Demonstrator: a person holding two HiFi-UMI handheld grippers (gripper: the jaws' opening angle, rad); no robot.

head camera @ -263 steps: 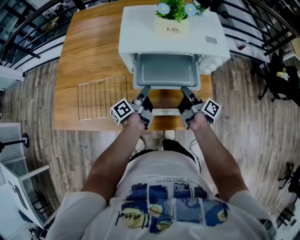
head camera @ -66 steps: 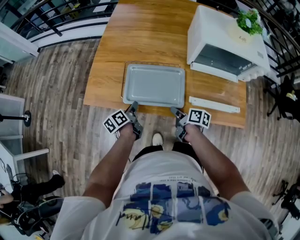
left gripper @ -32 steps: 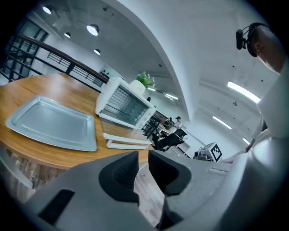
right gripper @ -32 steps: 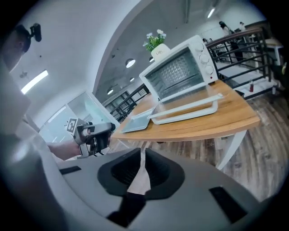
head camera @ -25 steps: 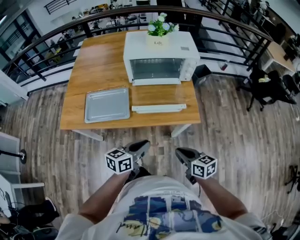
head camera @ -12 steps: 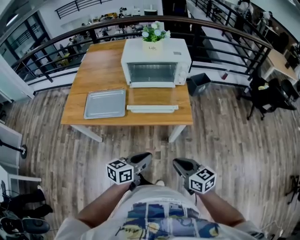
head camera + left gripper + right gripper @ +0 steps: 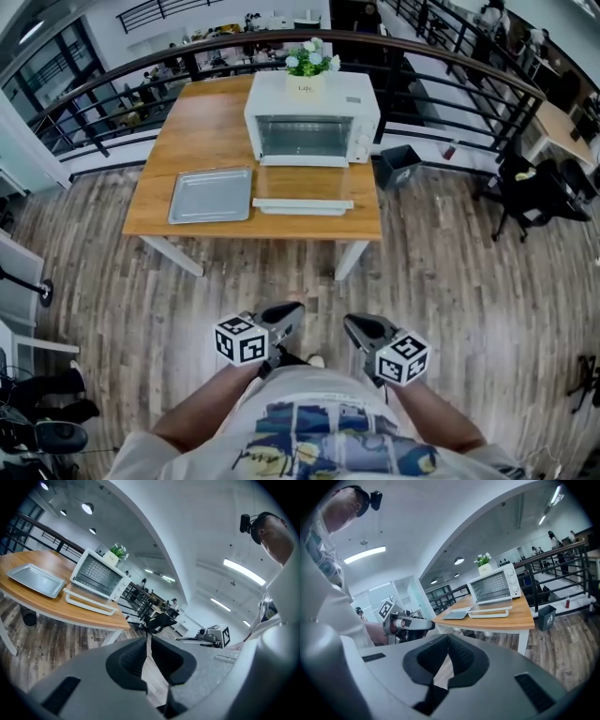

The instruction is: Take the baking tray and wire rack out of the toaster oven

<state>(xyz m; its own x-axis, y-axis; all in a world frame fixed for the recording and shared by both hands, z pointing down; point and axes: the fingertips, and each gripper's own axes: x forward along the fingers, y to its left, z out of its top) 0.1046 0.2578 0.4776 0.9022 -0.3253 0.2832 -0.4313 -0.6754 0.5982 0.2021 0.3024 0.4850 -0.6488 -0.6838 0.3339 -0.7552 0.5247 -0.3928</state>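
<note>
- Nearest to me is the wearer's printed shirt (image 7: 328, 441), with both forearms reaching out from under it.
- The left gripper (image 7: 292, 311) is held over the wooden floor (image 7: 450, 253). Its jaws meet at the tips and hold nothing.
- The right gripper (image 7: 351, 323) is beside it, a little apart. Its jaws have just been closing and are now pressed together, also holding nothing.
- The table (image 7: 216, 122) is well beyond both grippers, across a stretch of bare floor.
- The baking tray (image 7: 211, 195) lies flat on the table's near left part, outside and to the left of the toaster oven (image 7: 312, 117).
- The oven door (image 7: 302, 202) is folded down flat toward me, just right of the tray.
- 1 potted plant (image 7: 307, 60) stands on top of the oven.
- A dark railing (image 7: 450, 54) curves behind the table.
</note>
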